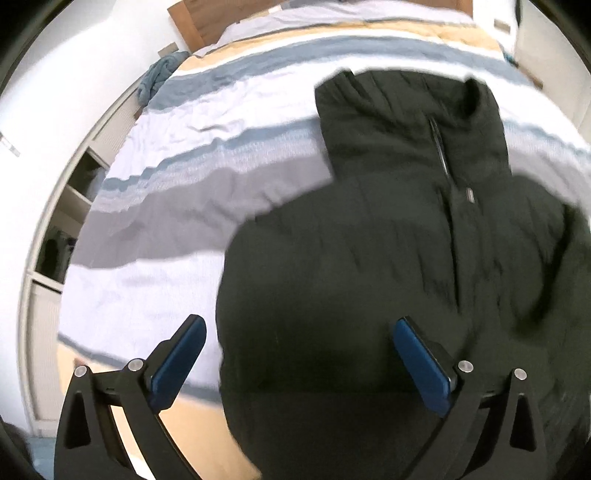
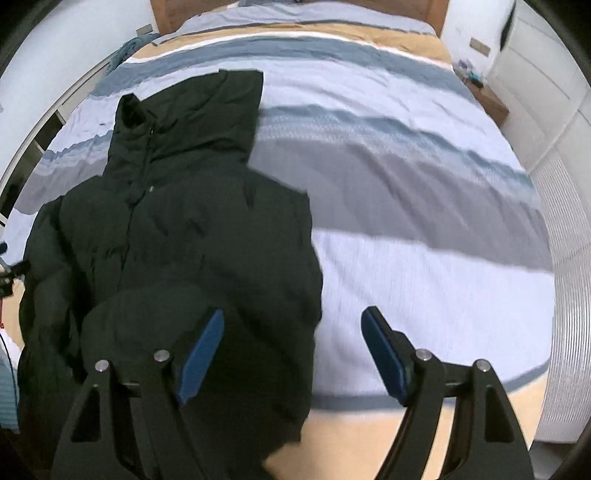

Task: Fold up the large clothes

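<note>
Jacket: dark puffer jacket (image 2: 192,236) lies front-up on the bed (image 2: 424,258), zip running up the middle, hood (image 2: 207,110) pointing at the headboard (image 1: 199,22).
Position on the bed: it sits over the foot half of the striped cover, its hem reaching the foot edge; from the right wrist view most of the bed's right side shows as bare cover.
Sleeves: they look drawn in over the body, one bulky roll lying across the lower front, though the dark fabric and blur make the layers hard to separate.
Left gripper: left gripper (image 1: 299,354) hovers above the jacket's lower left flank, jaws spread wide, blue pads clear of the cloth, nothing held.
Right gripper: right gripper (image 2: 291,350) hangs over the jacket's right lower edge, jaws wide apart too, one pad above the fabric and the other above the bare cover, gripping nothing.
Done so far: jacket laid out and apparently narrowed, sides tucked toward the zip.
Left to do: my read is the lengthwise fold remains, hood end and hem not yet brought together, so roughly mid-task.
Next call: both tongs seem poised to close on the hem corners near the foot edge.
Watch for: puffy filling may spring back open.
</note>
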{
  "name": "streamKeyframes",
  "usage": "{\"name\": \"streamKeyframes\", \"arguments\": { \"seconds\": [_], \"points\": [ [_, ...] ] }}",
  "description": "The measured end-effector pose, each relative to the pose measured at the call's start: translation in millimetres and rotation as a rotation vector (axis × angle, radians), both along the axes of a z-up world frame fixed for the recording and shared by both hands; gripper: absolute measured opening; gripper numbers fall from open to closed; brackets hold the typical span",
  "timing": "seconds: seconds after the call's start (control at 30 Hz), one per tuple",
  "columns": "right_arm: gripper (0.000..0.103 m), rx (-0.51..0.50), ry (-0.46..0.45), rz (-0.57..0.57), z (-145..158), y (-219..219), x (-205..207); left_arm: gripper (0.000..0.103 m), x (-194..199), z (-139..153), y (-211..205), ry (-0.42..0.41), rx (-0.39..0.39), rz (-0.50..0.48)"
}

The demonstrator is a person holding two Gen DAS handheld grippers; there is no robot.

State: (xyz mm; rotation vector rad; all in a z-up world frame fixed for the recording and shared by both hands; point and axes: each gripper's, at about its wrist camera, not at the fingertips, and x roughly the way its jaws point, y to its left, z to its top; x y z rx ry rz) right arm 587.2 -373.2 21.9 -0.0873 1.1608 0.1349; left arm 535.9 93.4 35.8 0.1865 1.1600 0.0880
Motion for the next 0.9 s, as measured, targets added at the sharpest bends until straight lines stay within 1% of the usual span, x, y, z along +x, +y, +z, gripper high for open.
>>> {"name": "streamKeyframes", "arguments": {
  "seconds": [0.1, 0.17, 0.2, 0.23, 0.33, 0.43, 0.5, 0.57, 0.6, 0.67, 0.77, 0.83, 0.9],
  "points": [
    [0.076, 0.014, -0.035, 0.013, 7.2, 5.2, 33.0, 0.100, 40.9, 6.9, 18.6, -0.017, -0.071, 0.002],
    [0.076, 0.032, -0.062, 0.020, 10.7, 10.3, 61.8, 0.100, 69.3, 8.4, 28.9, -0.024, -0.134, -0.008],
    [0.076, 0.041, -0.071, 0.021, 11.5, 12.8, 73.9, 0.100, 88.1, 7.5, 35.3, -0.026, -0.187, -0.013],
    [0.076, 0.053, -0.080, 0.025, 12.0, 15.7, 87.5, 0.100, 107.7, 5.3, 41.2, -0.022, -0.239, -0.020],
    [0.076, 0.099, -0.101, 0.041, 11.2, 26.3, 130.1, 0.100, 156.0, -2.8, 48.2, -0.025, -0.335, -0.046],
    [0.076, 0.177, -0.114, 0.051, 6.7, 36.7, 175.7, 0.100, 200.5, -13.8, 52.2, -0.020, -0.453, -0.052],
    [0.076, 0.213, -0.114, 0.063, 1.2, 43.6, 203.6, 0.100, 226.2, -21.3, 53.1, -0.025, -0.523, -0.054],
    [0.076, 0.245, -0.117, 0.064, -7.5, 51.1, 231.5, 0.100, 242.7, -28.9, 55.9, -0.028, -0.583, -0.035],
    [0.076, 0.262, -0.115, 0.061, -11.7, 53.3, 239.1, 0.100, 255.0, -35.8, 55.6, -0.025, -0.632, -0.031],
    [0.076, 0.313, -0.100, 0.045, -24.3, 59.1, 261.5, 0.100, 270.1, -45.1, 53.7, -0.031, -0.653, -0.017],
    [0.076, 0.356, -0.086, 0.025, -39.2, 64.3, 284.1, 0.100, 286.5, -58.8, 48.6, -0.033, -0.701, 0.008],
    [0.076, 0.364, -0.075, 0.019, -49.3, 68.7, 298.5, 0.100, 295.2, -65.2, 45.1, -0.030, -0.700, 0.013],
    [0.076, 0.365, -0.070, 0.014, -57.0, 72.3, 307.4, 0.100, 305.8, -77.8, 38.3, -0.011, -0.699, 0.033]
  ]
}}
